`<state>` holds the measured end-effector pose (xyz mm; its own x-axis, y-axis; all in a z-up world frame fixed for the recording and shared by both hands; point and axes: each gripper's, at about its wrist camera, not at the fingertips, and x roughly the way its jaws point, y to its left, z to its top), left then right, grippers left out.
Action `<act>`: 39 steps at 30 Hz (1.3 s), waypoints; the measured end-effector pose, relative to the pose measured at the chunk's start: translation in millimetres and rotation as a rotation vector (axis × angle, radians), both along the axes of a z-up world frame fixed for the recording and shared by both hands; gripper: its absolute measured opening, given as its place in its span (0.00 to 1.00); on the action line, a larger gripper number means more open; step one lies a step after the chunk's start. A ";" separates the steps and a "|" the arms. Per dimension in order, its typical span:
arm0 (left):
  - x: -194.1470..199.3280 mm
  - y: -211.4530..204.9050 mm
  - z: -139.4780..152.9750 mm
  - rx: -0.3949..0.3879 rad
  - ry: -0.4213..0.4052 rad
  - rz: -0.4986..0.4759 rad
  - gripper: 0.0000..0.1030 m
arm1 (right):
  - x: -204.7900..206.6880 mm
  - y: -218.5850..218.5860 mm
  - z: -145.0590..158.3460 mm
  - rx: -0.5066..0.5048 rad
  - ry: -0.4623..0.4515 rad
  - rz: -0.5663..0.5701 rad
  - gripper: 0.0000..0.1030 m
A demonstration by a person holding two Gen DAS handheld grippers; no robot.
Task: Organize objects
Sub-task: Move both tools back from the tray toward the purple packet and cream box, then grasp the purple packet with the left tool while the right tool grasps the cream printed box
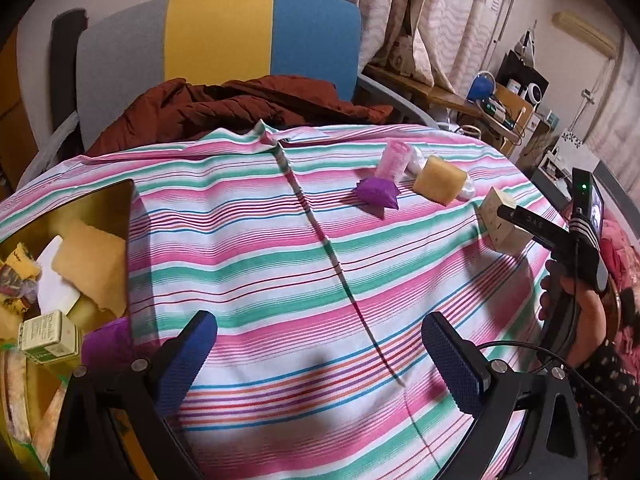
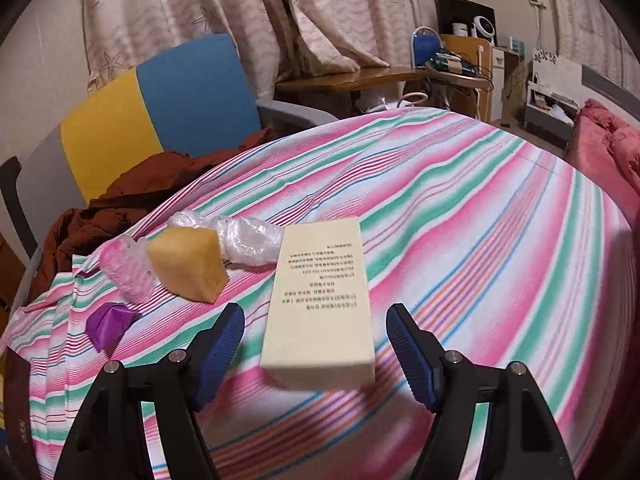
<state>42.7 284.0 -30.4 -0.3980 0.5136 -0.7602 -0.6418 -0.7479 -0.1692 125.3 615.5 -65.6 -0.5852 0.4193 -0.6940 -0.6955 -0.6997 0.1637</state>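
On the striped desk (image 2: 460,208): one cream box (image 2: 318,304) nearest; one yellow sponge (image 2: 186,264); one pink plastic roll (image 2: 124,268); one purple pouch (image 2: 110,326) at left; one clear plastic bundle (image 2: 244,236) farther back; one chair (image 2: 160,108) beyond.

1. A striped cloth (image 1: 280,240) in pink, green and white covers the table.
2. Behind the table stands a chair (image 1: 220,40) with a grey, yellow and blue back.
3. A dark red jacket (image 1: 240,104) lies on the chair seat.
4. Pale patterned curtains (image 2: 240,8) hang behind.
5. A wooden desk (image 2: 352,78) stands near the curtains.
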 end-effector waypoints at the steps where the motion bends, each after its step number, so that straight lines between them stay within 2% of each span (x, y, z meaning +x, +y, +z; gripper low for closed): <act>1: -2.1 4.0 -1.2 -0.007 -0.002 -0.002 1.00 | -1.8 0.5 -3.0 0.003 -0.006 0.005 0.72; 2: -4.3 7.7 -2.0 -0.013 -0.003 -0.003 1.00 | -3.4 0.3 -5.5 0.002 -0.011 0.010 0.70; 4: -9.2 14.7 -3.0 -0.020 -0.001 -0.009 1.00 | -6.4 0.6 -10.4 -0.004 -0.026 0.012 0.56; 7: -17.0 28.8 -4.7 -0.034 0.010 -0.015 1.00 | -6.2 -0.7 -12.2 0.005 -0.024 0.006 0.51; 15: -44.4 86.1 -15.8 -0.067 0.052 -0.064 1.00 | -4.6 -4.5 -15.3 0.038 -0.021 0.005 0.51; 22: -82.1 147.3 -29.5 -0.083 0.018 -0.084 1.00 | -0.5 -4.0 -16.2 0.032 0.012 -0.003 0.51; 30: -102.3 193.4 -46.7 -0.140 0.098 -0.116 0.99 | -2.2 -7.7 -18.0 0.051 0.009 -0.003 0.51; 32: -101.2 196.6 -51.7 -0.131 0.104 -0.139 0.92 | -1.4 -6.8 -18.1 0.048 0.015 -0.002 0.51; 34: -100.4 198.0 -59.1 -0.130 0.096 -0.159 0.74 | -0.7 -5.6 -18.3 0.045 0.020 -0.003 0.51; 36: -99.4 199.5 -64.7 -0.149 0.097 -0.175 0.67 | -0.5 -5.7 -18.4 0.049 0.017 -0.004 0.51; 37: -98.0 199.0 -63.1 -0.137 0.099 -0.182 0.54 | -0.8 -5.9 -18.3 0.052 0.016 -0.004 0.51; 39: -96.2 197.6 -61.6 -0.114 0.098 -0.207 0.50 | -1.7 -6.5 -18.0 0.057 0.011 -0.005 0.51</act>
<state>-53.5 481.6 -91.9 -0.3679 0.5051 -0.7807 -0.7926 -0.6093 -0.0208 123.5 609.1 -83.7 -0.5906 0.4610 -0.6623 -0.6974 -0.7045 0.1315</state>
